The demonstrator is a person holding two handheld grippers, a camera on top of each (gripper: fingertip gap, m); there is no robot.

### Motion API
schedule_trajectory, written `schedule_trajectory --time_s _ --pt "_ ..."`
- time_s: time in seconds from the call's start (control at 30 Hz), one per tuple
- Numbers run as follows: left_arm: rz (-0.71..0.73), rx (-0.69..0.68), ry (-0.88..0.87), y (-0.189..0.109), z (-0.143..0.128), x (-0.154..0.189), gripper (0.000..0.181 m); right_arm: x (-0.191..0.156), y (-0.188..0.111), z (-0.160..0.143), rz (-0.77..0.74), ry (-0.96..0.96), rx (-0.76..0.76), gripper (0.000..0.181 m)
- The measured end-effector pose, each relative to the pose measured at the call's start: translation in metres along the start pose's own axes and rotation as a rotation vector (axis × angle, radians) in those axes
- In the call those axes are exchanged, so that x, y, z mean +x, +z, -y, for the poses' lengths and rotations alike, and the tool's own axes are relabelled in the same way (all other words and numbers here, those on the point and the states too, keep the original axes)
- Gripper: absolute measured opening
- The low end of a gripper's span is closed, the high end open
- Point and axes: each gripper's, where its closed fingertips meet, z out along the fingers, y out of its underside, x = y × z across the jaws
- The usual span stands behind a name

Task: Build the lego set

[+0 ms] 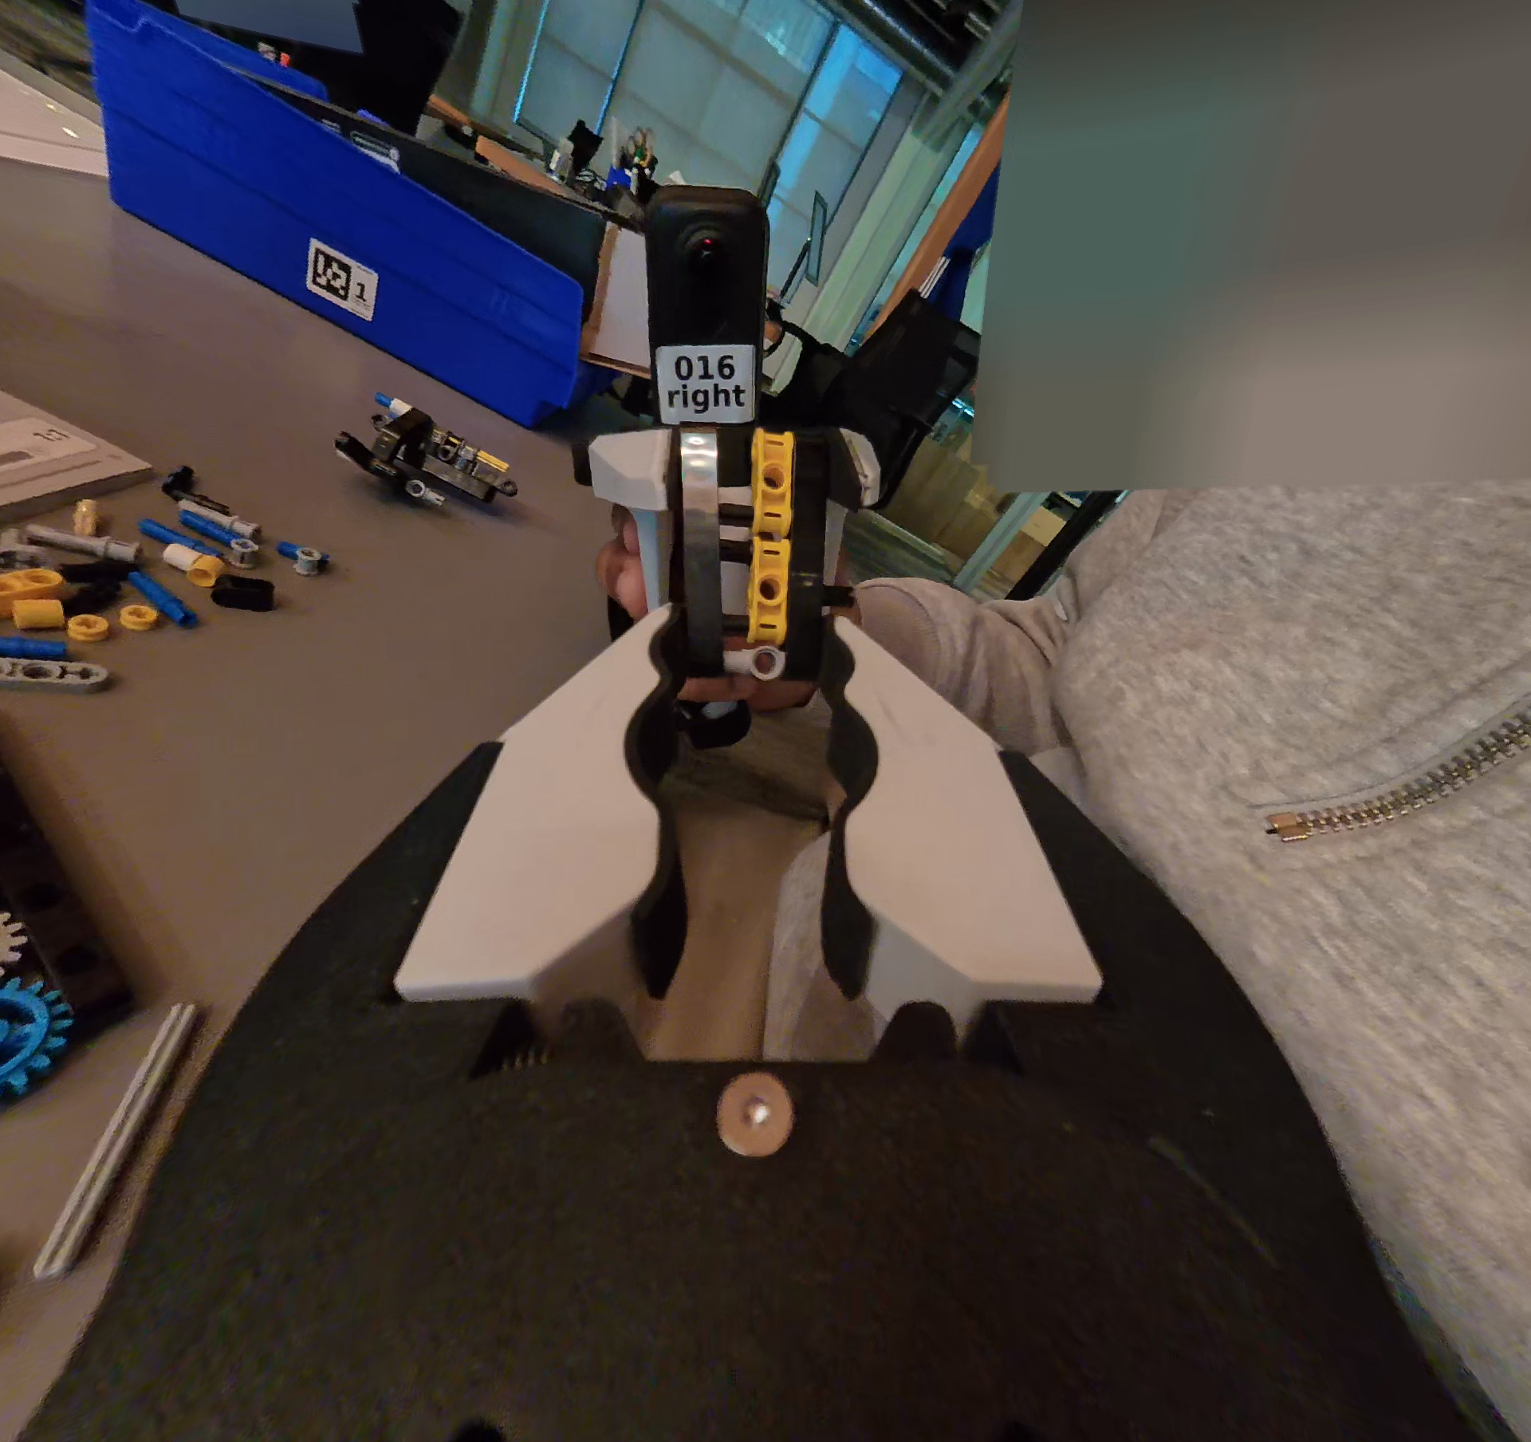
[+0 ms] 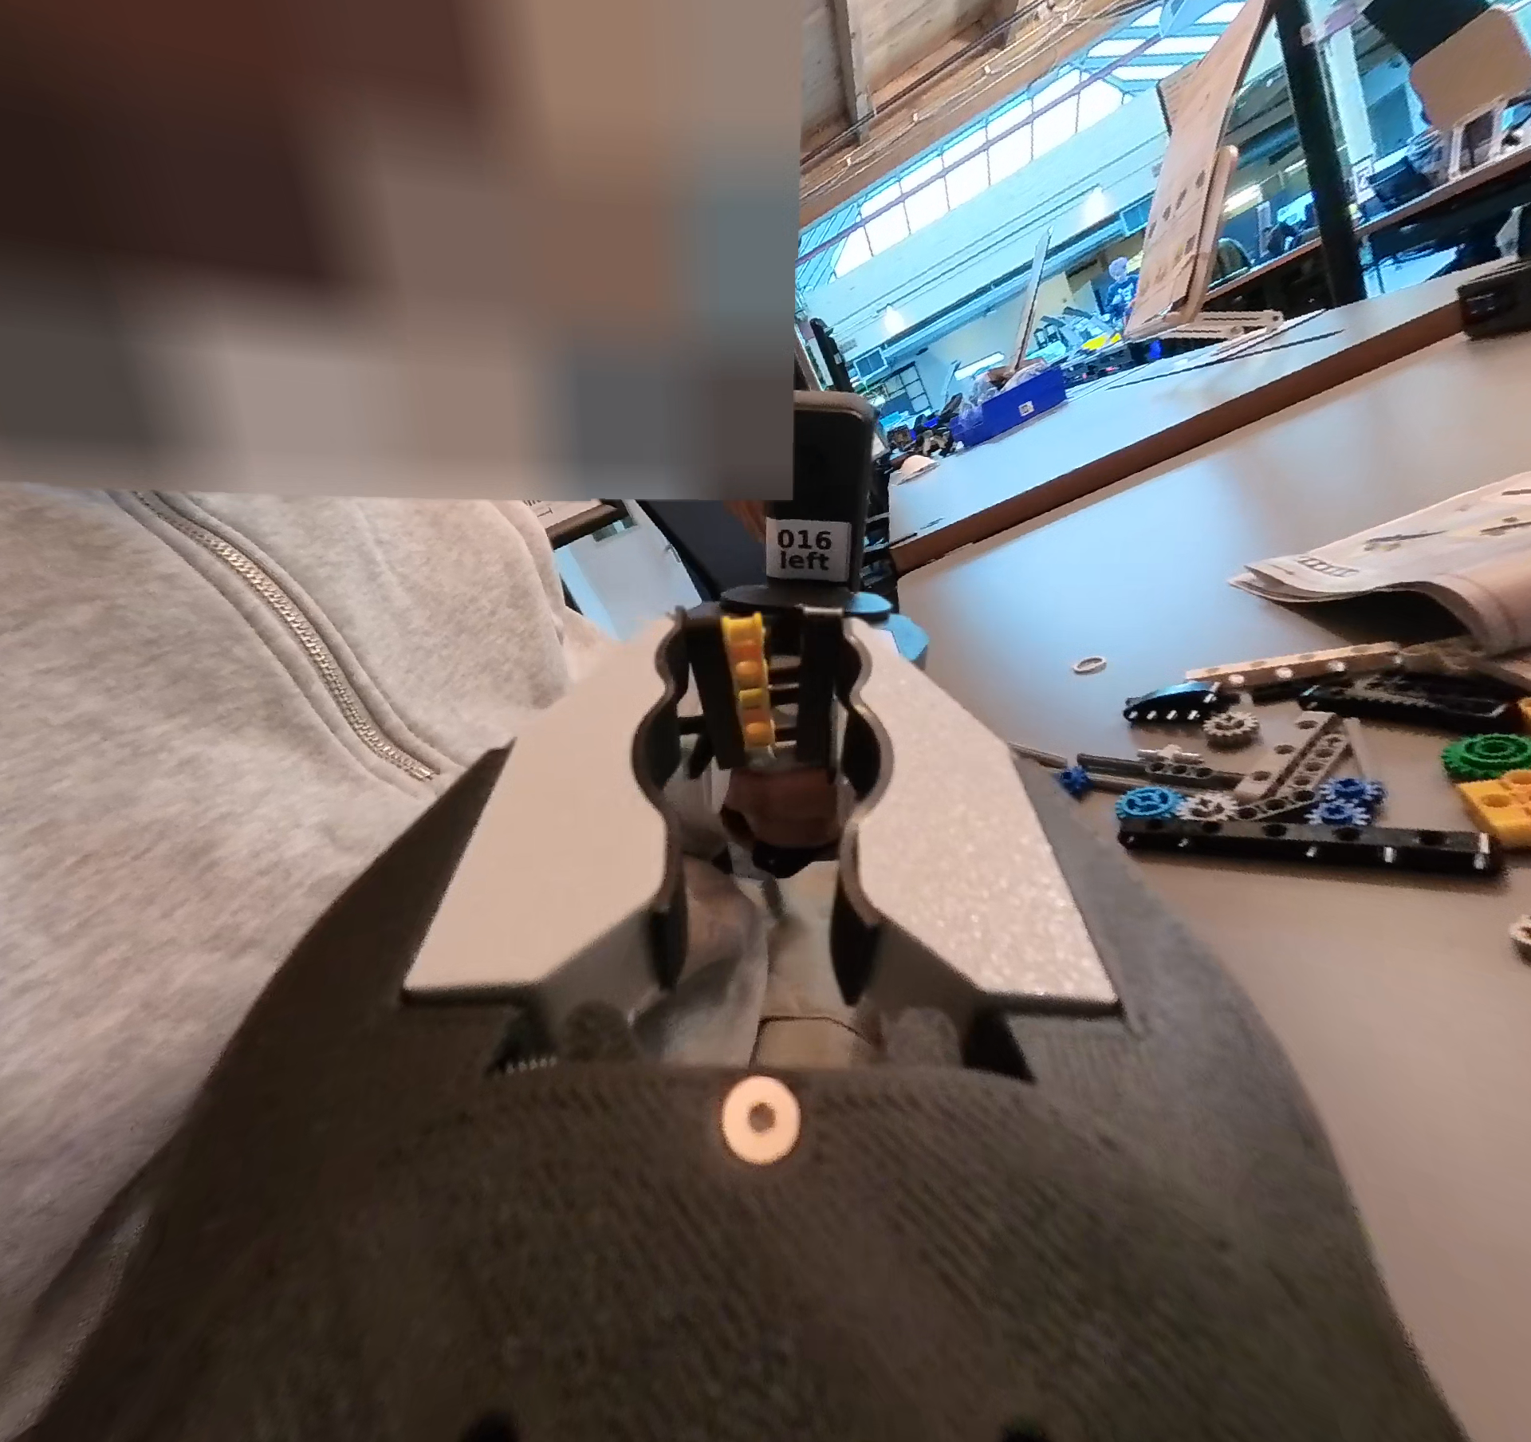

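A lego assembly of black beams joined by yellow connectors and black pins is held in the air between my two grippers, which face each other. My left gripper is closed around its near end, the black pads against the beams. My right gripper grips the far end, under its black camera. In the right wrist view the same assembly sits between the fingertips of my right gripper, with my left gripper just behind it. A small grey connector sticks out at the assembly's lower end.
A person's grey zip sweater is close behind. On the grey table lie loose pins and connectors, a small black sub-build, a blue bin, a grey axle, beams with gears and a booklet. My two grippers' fingertips are within a few centimetres of each other.
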Motion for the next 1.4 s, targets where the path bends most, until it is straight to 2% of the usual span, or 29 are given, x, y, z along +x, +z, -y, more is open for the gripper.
schedule_trajectory --time_s 0.27,0.57,1.0,1.4 --pt "0.051 -0.014 0.092 0.0 -0.002 -0.001 0.029 -0.001 0.001 -0.002 -0.029 -0.065 -0.033 0.032" --pt "0.06 -0.014 0.089 0.002 -0.003 -0.001 0.03 -0.001 0.001 -0.001 -0.055 -0.095 -0.035 0.031" --pt "0.05 -0.005 0.035 0.0 -0.002 -0.005 0.029 0.005 0.001 -0.001 -0.073 -0.039 -0.006 0.032" --pt "0.088 0.081 0.081 -0.008 0.013 -0.007 0.029 0.007 0.0 0.003 -0.08 -0.029 0.037 0.032"
